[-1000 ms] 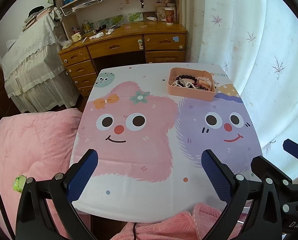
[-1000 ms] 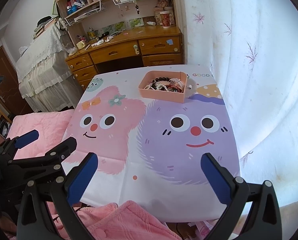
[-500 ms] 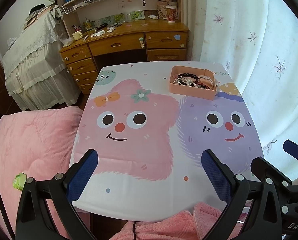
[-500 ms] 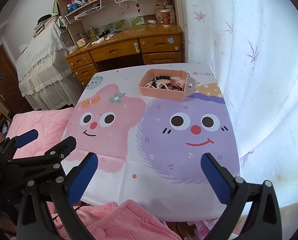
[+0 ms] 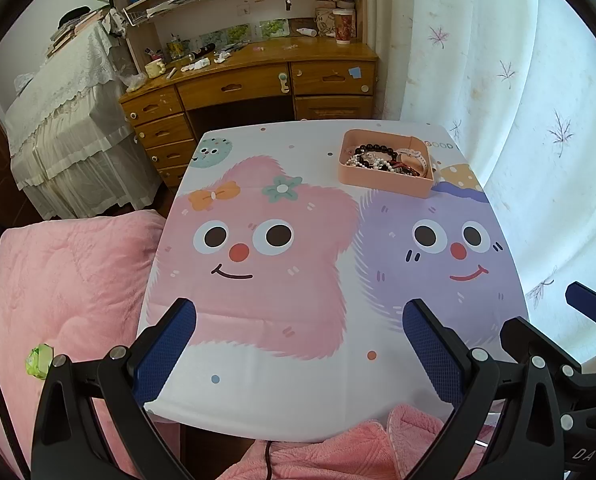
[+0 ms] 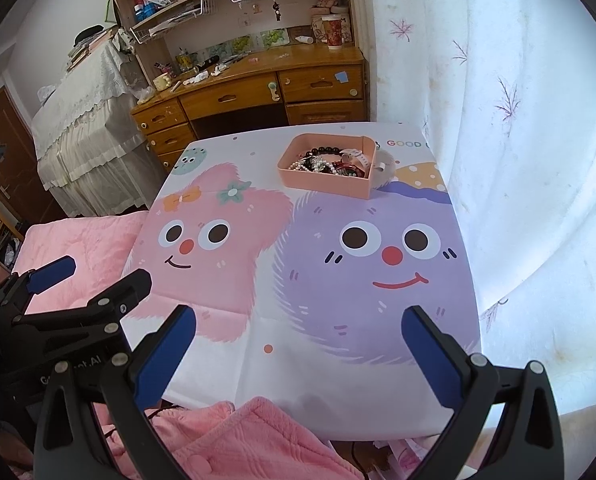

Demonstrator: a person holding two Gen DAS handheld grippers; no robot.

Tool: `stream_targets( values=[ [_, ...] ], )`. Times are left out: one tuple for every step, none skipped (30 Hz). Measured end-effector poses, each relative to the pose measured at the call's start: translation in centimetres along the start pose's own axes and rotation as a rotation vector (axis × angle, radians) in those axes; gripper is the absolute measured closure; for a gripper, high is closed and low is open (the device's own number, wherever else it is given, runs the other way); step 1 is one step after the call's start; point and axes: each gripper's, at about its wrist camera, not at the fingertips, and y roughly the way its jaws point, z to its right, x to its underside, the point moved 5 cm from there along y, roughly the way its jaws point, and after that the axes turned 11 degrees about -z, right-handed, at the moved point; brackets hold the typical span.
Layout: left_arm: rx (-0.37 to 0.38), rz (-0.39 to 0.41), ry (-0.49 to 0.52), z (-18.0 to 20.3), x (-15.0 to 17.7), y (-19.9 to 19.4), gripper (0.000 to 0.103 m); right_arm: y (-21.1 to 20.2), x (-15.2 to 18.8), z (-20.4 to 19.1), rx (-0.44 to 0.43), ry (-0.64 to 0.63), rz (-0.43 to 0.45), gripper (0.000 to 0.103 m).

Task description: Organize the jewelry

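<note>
A pink rectangular tray (image 5: 381,181) (image 6: 321,186) stands at the far right of the table. It holds a heap of jewelry (image 5: 381,158) (image 6: 325,162): dark bead bracelets, a pearl strand, a pale watch strap. My left gripper (image 5: 298,316) is open and empty, held above the table's near edge, far from the tray. My right gripper (image 6: 298,316) is open and empty, also at the near edge. The left gripper also shows in the right wrist view (image 6: 90,276), to the left. The right gripper's fingers (image 5: 529,332) show at the right of the left wrist view.
The table carries a cartoon cloth (image 5: 282,288) with a pink and a purple face. A pink quilt (image 5: 58,288) lies to the left and below. A wooden desk (image 5: 258,80) with shelves stands beyond the table. A white curtain (image 5: 517,120) hangs on the right.
Both grippers have drawn back and up a little, so the tray looks slightly farther. Both stay open and empty. Nothing on the table moved.
</note>
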Motion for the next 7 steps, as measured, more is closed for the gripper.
stream_targets(
  values=[
    [0.000,0.000,0.000,0.03,-0.02,0.02,0.001,-0.06,-0.11,0.02,0.000,0.000,-0.001,0.000],
    [0.001,-0.001,0.001,0.04,0.03,0.04,0.001,-0.07,-0.14,0.02,-0.001,0.000,-0.001,0.000],
    [0.001,-0.002,0.001,0.07,0.10,0.07,0.001,-0.06,0.08,0.04,-0.001,0.001,-0.002,0.000],
    [0.002,-0.003,0.002,0.07,0.15,0.08,0.001,-0.09,-0.13,0.03,0.000,0.000,-0.001,0.000],
    [0.002,-0.003,0.002,0.09,0.15,0.09,0.001,-0.08,-0.04,0.04,0.000,0.000,-0.001,0.000],
    [0.002,-0.003,0.002,0.10,0.18,0.10,0.001,-0.08,0.03,0.04,0.000,0.001,-0.002,0.000],
    [0.001,-0.003,0.002,0.11,0.14,0.09,0.001,-0.10,-0.21,0.05,0.000,0.000,-0.001,0.000]
  ],
)
